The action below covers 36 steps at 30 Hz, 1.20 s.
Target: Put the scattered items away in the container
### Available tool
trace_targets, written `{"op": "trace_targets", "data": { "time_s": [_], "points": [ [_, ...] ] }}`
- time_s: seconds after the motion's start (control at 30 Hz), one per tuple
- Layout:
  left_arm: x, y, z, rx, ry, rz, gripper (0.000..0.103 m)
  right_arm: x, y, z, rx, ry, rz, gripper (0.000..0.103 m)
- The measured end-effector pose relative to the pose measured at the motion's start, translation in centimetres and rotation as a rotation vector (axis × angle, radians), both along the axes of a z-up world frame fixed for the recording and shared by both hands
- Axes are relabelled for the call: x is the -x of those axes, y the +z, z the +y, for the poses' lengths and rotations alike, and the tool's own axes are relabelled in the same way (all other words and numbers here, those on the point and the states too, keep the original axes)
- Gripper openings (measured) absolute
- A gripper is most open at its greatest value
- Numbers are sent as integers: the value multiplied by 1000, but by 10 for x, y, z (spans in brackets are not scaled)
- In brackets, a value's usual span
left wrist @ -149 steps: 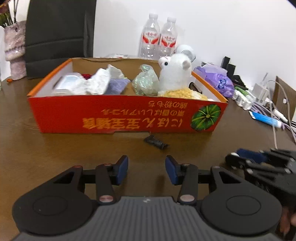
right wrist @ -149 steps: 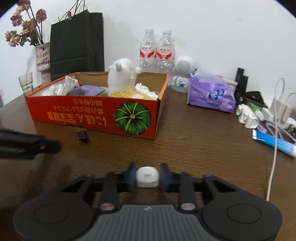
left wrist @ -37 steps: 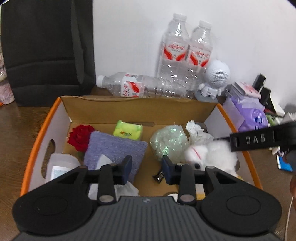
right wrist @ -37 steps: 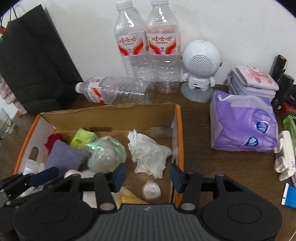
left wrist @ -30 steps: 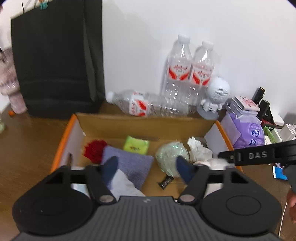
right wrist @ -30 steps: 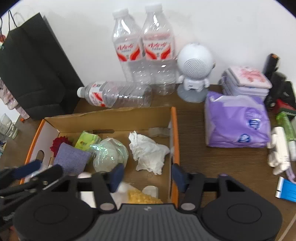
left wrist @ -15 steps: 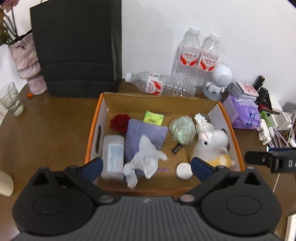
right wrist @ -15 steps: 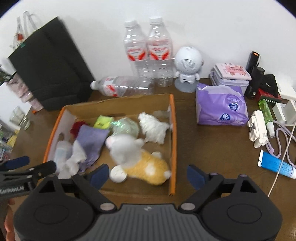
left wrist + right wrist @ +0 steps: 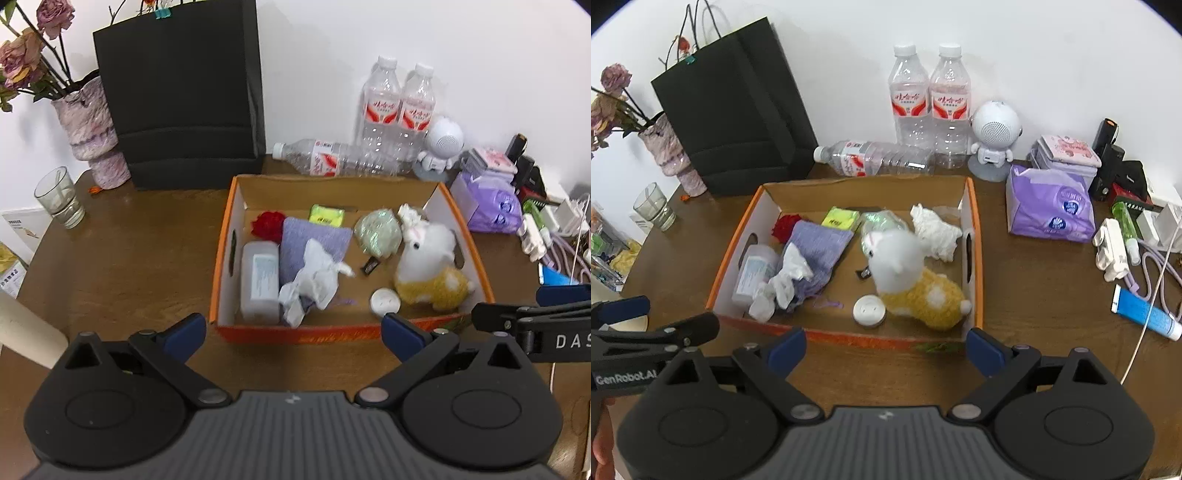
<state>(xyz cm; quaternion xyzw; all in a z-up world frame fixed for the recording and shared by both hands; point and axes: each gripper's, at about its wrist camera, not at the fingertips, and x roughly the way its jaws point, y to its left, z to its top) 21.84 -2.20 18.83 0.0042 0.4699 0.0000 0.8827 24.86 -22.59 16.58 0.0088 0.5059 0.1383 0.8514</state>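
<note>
Both grippers, the left gripper (image 9: 291, 334) and the right gripper (image 9: 885, 349), are held wide and empty near the box (image 9: 977, 254), so remaining items should be sought calmly.

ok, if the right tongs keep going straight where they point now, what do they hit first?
Probably the cardboard box, at its near wall or just inside by the small white round thing. The right tongs are open and empty. Depth is hard to judge.

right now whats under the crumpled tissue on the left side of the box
The crumpled tissue lies on a purple cloth, its lower end beside a clear plastic bottle in the cardboard box. Whatever is beneath the cloth is covered.
</note>
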Motion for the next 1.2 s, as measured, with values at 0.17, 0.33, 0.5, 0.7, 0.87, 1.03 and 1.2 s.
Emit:
{"op": "trace_targets", "data": {
  "time_s": [0.17, 0.33, 0.5, 0.7, 0.87, 1.03, 1.2],
  "points": [
    [15, 1, 4, 0, -10, -5, 103, 14, -2, 3, -11, -9, -4, 93],
    [30, 1, 7, -9, -8, -29, 103, 29, -3, 10, -20, -15, -14, 94],
    [38, -12, 15, -5, 16, -26, 103, 40, -11, 15, -22, -25, -29, 94],
    [56, -37, 16, -52, 17, -85, 103, 55, -31, 20, -74, -32, -52, 94],
    [74, -56, 21, -39, 1, -189, 103, 72, -53, 19, -105, -25, -128, 95],
    [98, -86, 23, -11, -15, -347, 103, 92, -78, 15, -136, -30, -230, 95],
    [113, -116, 28, 46, 7, -358, 103, 117, -106, 12, -134, -19, -332, 95]
  ]
}}
